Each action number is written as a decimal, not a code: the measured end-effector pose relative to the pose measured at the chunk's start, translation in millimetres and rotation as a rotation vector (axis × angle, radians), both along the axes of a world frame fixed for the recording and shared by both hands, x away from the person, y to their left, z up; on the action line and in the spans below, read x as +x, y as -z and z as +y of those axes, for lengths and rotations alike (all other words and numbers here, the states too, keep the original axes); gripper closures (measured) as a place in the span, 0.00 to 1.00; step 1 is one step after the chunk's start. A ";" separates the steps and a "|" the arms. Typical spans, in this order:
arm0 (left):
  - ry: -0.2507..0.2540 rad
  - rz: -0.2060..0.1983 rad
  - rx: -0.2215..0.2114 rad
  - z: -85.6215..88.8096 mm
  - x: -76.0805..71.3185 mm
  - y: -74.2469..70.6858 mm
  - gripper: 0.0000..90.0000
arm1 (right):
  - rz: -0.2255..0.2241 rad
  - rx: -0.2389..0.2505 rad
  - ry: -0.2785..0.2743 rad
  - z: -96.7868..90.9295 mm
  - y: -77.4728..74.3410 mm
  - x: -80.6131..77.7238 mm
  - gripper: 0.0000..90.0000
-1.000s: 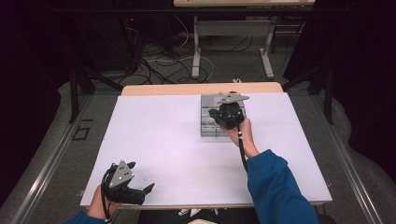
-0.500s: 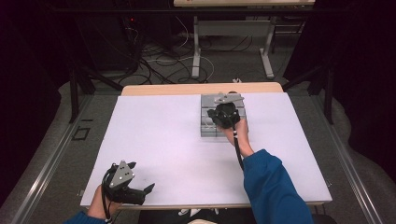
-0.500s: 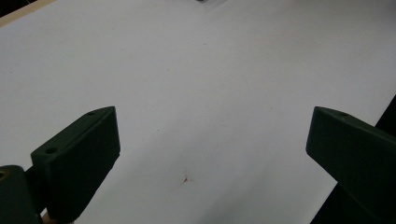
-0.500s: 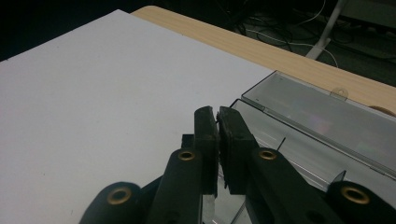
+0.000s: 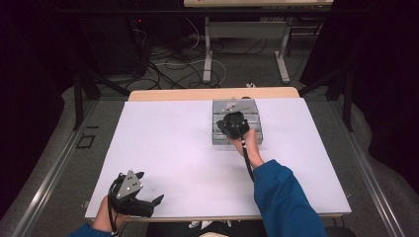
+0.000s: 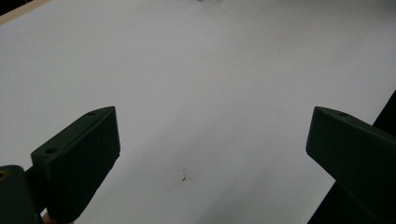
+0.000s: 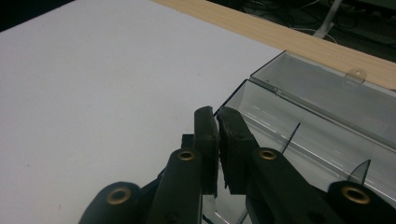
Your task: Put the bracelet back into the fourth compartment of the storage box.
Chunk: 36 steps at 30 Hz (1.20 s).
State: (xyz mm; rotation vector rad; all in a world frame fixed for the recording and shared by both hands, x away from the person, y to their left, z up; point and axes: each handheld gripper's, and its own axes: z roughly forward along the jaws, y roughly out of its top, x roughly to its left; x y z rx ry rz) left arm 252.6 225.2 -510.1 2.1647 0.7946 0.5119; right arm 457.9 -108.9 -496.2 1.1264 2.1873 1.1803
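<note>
A clear plastic box (image 5: 252,109) with inner dividers stands at the far middle of the white table, its lid (image 7: 327,91) open and laid back. My right gripper (image 5: 232,124) is over the box's near left part. Its jaws (image 7: 218,116) are shut along the box's left wall (image 7: 233,95), and a thin clear edge shows between them lower down. My left gripper (image 5: 150,186) rests at the table's front left edge. It is open, with only bare white table between its fingers (image 6: 84,154).
The white sheet (image 5: 173,143) covers most of the table, leaving a wooden strip (image 5: 197,94) at the far edge. Beyond are table legs and cables (image 5: 163,64) on the floor. The table's front edge (image 6: 364,116) lies close beside the left gripper.
The right gripper has shifted slightly left over the box. The left gripper and the box have stayed where they were.
</note>
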 end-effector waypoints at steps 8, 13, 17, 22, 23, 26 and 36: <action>0.004 -0.005 0.011 0.1 1.0 0.3 0.03 | 0.036 -0.025 0.004 1.3 13.2 3.9 0.96; 0.002 0.000 0.003 -0.6 0.5 0.5 0.03 | 0.061 -0.042 0.030 -1.0 18.2 7.8 0.96; 0.004 -0.008 0.010 -0.3 1.0 0.4 0.03 | 0.068 -0.073 0.059 -0.9 21.9 10.3 0.96; 0.006 -0.006 0.013 -0.5 1.1 0.4 0.03 | 0.077 -0.108 0.075 0.3 26.0 13.0 0.96; 0.006 -0.008 0.014 -0.3 1.2 0.4 0.03 | 0.086 -0.124 0.076 0.2 27.6 14.3 0.96; 0.005 -0.010 0.012 -0.3 1.1 0.6 0.03 | 0.108 -0.164 0.072 0.9 31.2 16.5 0.95; 0.004 -0.010 0.013 -0.2 0.7 0.6 0.03 | 0.135 -0.166 0.045 -6.8 23.9 15.4 0.63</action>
